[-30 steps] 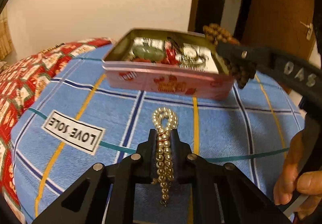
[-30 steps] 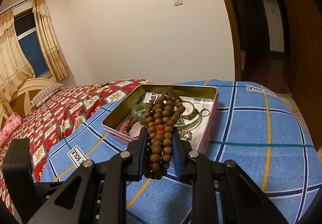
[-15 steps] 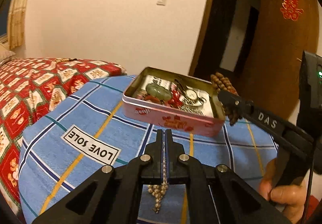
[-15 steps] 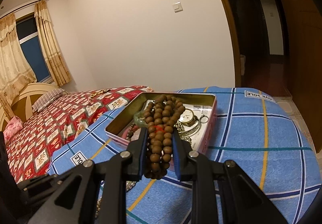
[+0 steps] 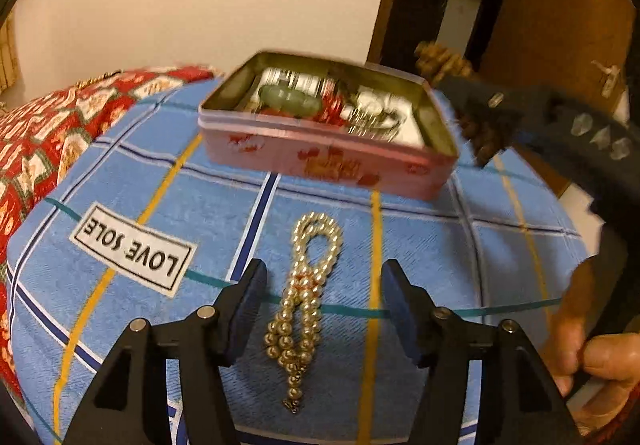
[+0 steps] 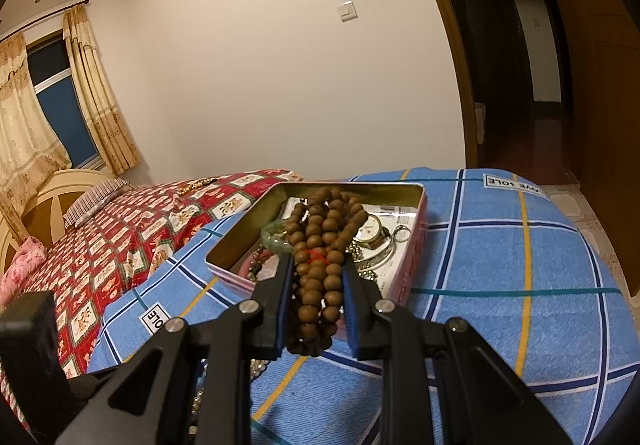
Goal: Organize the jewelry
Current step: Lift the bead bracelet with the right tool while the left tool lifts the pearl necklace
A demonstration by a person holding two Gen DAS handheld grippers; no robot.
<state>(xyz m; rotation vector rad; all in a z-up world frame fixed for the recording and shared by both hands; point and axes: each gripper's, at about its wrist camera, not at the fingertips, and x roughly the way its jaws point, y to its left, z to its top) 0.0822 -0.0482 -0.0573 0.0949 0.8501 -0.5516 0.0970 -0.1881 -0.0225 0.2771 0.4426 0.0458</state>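
Left tongs [image 5: 324, 309]: the two black fingers have just been opening and now stand spread apart, touching nothing.
Pearl string: the shiny string of pale round pearl beads [image 5: 306, 309] lies loose on the blue checked blanket [image 5: 460, 265], between the left fingers.
Right tongs [image 6: 316, 305]: pressed together, pinching a bunch of brown round wooden beads [image 6: 320, 257].
Wooden beads: they hang at the near edge of the tin.
Tin: the open pink metal tin [image 5: 320, 153] sits past the left tongs, with a green ring and a watch inside.
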